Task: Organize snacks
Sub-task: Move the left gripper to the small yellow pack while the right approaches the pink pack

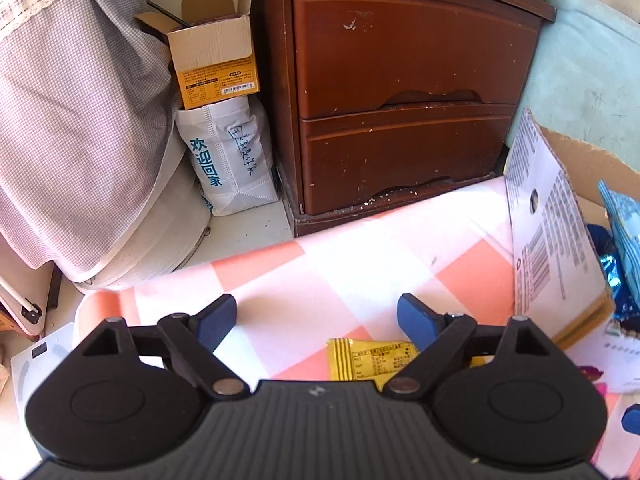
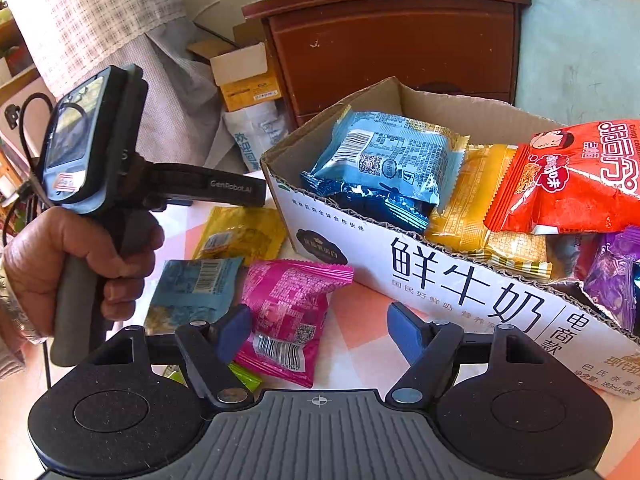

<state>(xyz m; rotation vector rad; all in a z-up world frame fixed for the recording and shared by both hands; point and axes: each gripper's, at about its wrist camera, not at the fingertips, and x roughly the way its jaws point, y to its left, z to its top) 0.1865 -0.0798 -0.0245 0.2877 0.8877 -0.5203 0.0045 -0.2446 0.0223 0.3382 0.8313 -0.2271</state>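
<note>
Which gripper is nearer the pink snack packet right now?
Right. The right gripper hangs directly over the pink snack packet, jaws open. The left gripper is over a yellow packet.

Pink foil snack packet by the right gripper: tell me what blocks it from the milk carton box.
Nothing visible blocks it. The pink foil snack packet lies flat on the checked tablecloth, partly between the open right gripper fingers. The white cardboard milk box stands just beyond, its top open but already crowded with packets.
</note>
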